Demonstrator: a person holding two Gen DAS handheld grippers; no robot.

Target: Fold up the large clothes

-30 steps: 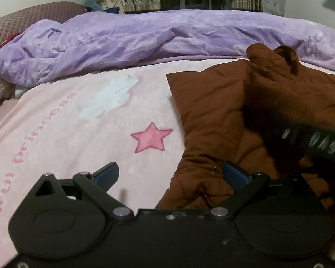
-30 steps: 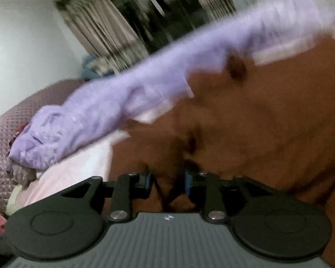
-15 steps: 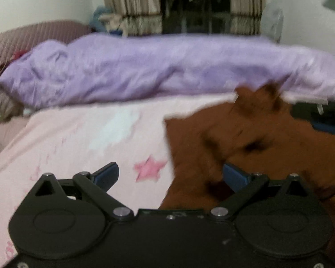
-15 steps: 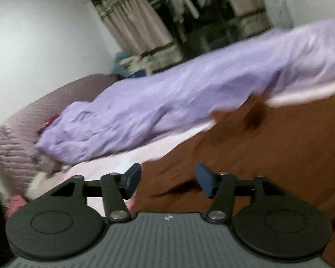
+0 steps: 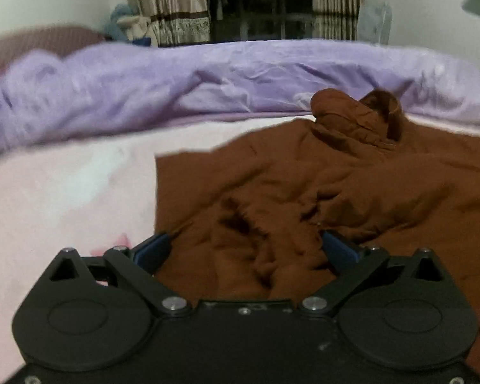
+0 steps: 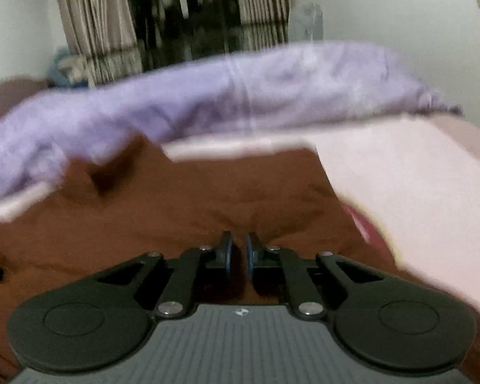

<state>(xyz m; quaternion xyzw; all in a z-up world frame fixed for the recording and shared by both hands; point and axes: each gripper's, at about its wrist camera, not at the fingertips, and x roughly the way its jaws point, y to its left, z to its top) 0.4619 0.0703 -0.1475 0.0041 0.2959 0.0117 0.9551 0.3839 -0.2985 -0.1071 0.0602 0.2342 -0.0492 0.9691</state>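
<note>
1. The left gripper [image 5: 244,249] has its jaws spread wide over rumpled folds of the brown coat [image 5: 352,185], pads not pressing on it.
2. The right gripper [image 6: 238,256] has its jaws drawn almost together; whether they pinch cloth cannot be told.
3. The coat, soft, puffy and creased, lies on a smooth pink sheet [image 5: 64,192].
4. A crumpled purple quilt [image 5: 176,86] lies behind it.
</note>
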